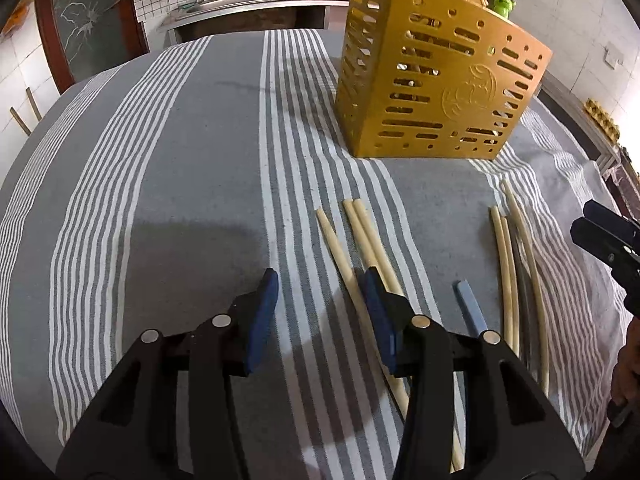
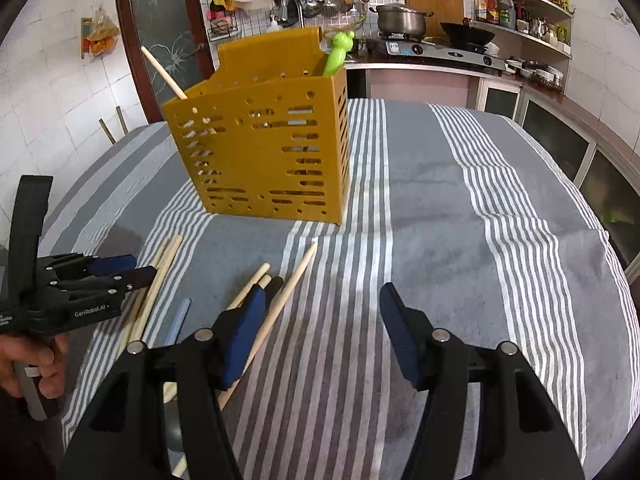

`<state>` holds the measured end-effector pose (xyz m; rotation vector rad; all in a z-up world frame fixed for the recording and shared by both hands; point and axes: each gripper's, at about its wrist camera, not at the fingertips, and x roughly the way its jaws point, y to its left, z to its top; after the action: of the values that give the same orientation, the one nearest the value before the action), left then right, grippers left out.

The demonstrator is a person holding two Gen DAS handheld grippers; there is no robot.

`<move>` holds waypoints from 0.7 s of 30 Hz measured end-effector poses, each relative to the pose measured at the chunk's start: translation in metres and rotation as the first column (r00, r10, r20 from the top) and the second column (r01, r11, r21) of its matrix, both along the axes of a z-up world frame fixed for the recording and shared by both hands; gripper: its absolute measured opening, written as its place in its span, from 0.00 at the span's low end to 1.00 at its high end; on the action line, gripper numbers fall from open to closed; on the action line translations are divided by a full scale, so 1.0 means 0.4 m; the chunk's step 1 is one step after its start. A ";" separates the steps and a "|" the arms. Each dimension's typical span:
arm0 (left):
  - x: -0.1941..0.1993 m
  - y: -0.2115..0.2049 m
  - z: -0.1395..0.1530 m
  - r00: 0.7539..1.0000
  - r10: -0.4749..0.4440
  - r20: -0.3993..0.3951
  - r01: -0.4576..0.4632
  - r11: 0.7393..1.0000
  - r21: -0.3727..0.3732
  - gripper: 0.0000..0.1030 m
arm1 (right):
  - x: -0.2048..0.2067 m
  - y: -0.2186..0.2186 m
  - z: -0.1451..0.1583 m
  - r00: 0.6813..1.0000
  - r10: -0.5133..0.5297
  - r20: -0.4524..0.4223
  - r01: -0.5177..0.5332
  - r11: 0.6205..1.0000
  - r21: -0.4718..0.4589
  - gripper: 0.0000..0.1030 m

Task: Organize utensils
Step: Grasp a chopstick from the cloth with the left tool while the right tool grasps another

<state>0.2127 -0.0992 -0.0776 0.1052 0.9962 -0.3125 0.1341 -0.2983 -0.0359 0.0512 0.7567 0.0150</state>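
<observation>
Chopsticks [image 1: 356, 236] lie loose on the striped cloth [image 1: 160, 200], one group just beyond and under the right-hand jaw of the left gripper [image 1: 318, 292], another group [image 1: 516, 248] further right. Both jaws stand wide apart, gripping nothing. The right gripper [image 2: 320, 300] is equally spread and empty, with one chopstick [image 2: 288, 284] passing beside its left jaw. Ahead of both stands the yellow holder [image 2: 260, 152] (a stick and a green handle [image 2: 338, 54] already inside).

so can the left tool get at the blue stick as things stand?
Probably yes. The left tool is open just left of the blue stick, which lies uncovered on the striped cloth; only pale chopsticks lie between them.
</observation>
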 end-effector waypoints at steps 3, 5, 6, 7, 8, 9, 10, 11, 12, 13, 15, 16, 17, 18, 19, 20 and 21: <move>0.022 -0.008 -0.006 1.000 0.010 0.000 -0.010 1.000 0.004 0.43 | 0.019 0.011 -0.012 1.000 -0.008 -0.022 0.007 1.000 -0.014 0.57; 0.036 -0.013 -0.007 1.000 0.015 0.003 -0.015 1.000 0.006 0.43 | 0.036 0.018 -0.024 0.999 -0.014 -0.042 0.014 1.000 -0.012 0.55; 0.041 -0.016 -0.008 1.000 0.016 0.005 -0.016 1.000 0.007 0.43 | 0.043 0.022 -0.030 0.998 -0.018 -0.053 0.017 1.000 -0.009 0.49; 0.042 -0.015 -0.008 1.000 0.017 0.007 -0.017 1.000 0.007 0.41 | 0.050 0.024 -0.035 0.998 -0.024 -0.064 0.024 1.000 -0.006 0.48; 0.045 -0.013 -0.007 1.000 0.022 0.012 -0.022 1.000 0.010 0.35 | 0.059 0.025 -0.041 0.997 -0.034 -0.074 0.034 0.999 -0.003 0.47; 0.048 -0.012 -0.006 1.000 0.022 0.015 -0.022 1.000 0.013 0.28 | 0.068 0.026 -0.047 0.996 -0.040 -0.083 0.040 0.999 -0.003 0.45; 0.054 -0.009 -0.005 1.000 0.021 0.011 -0.021 1.000 0.009 0.26 | 0.076 0.026 -0.051 0.995 -0.044 -0.091 0.044 0.999 -0.001 0.45; 0.056 -0.007 -0.004 1.000 0.021 0.009 -0.021 1.000 0.006 0.20 | 0.087 0.026 -0.056 0.994 -0.050 -0.101 0.051 0.999 0.006 0.44; 0.059 -0.007 -0.004 1.000 0.019 0.007 -0.019 1.000 0.004 0.12 | 0.099 0.024 -0.060 0.992 -0.055 -0.113 0.058 0.998 0.024 0.42; 0.061 -0.007 -0.003 1.000 0.015 0.003 -0.015 1.000 0.003 0.11 | 0.108 0.025 -0.061 0.992 -0.056 -0.117 0.061 0.997 0.037 0.42; 0.068 -0.008 -0.003 1.000 0.011 0.000 -0.011 1.000 -0.002 0.10 | 0.131 0.039 -0.064 0.990 -0.057 -0.127 0.060 0.998 0.025 0.39; 0.070 -0.010 -0.003 1.000 0.008 0.000 -0.008 1.000 0.000 0.09 | 0.144 0.049 -0.070 0.988 -0.050 -0.143 0.052 0.999 0.014 0.38; 0.073 -0.012 -0.004 1.000 0.007 -0.001 -0.007 1.000 -0.002 0.09 | 0.155 0.060 -0.077 0.986 -0.045 -0.159 0.047 0.999 0.004 0.37; 0.074 -0.013 -0.003 1.000 0.005 -0.003 -0.005 1.000 -0.004 0.08 | 0.159 0.066 -0.081 0.986 -0.045 -0.163 0.045 0.999 -0.004 0.33; 0.079 -0.014 -0.003 1.000 0.002 -0.007 -0.002 1.000 -0.006 0.08 | 0.163 0.073 -0.084 0.984 -0.044 -0.171 0.041 0.999 -0.019 0.31; 0.082 -0.015 -0.004 1.000 0.001 -0.010 -0.001 1.000 -0.008 0.08 | 0.167 0.079 -0.085 0.984 -0.046 -0.175 0.041 0.999 -0.030 0.28; 0.090 -0.018 -0.005 1.000 -0.002 -0.013 0.002 1.000 -0.008 0.08 | 0.169 0.080 -0.087 0.983 -0.046 -0.178 0.040 0.999 -0.035 0.26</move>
<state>0.2486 -0.1063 -0.0797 0.0965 1.0080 -0.3193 0.2017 -0.2661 -0.0705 0.0396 0.9355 -0.0428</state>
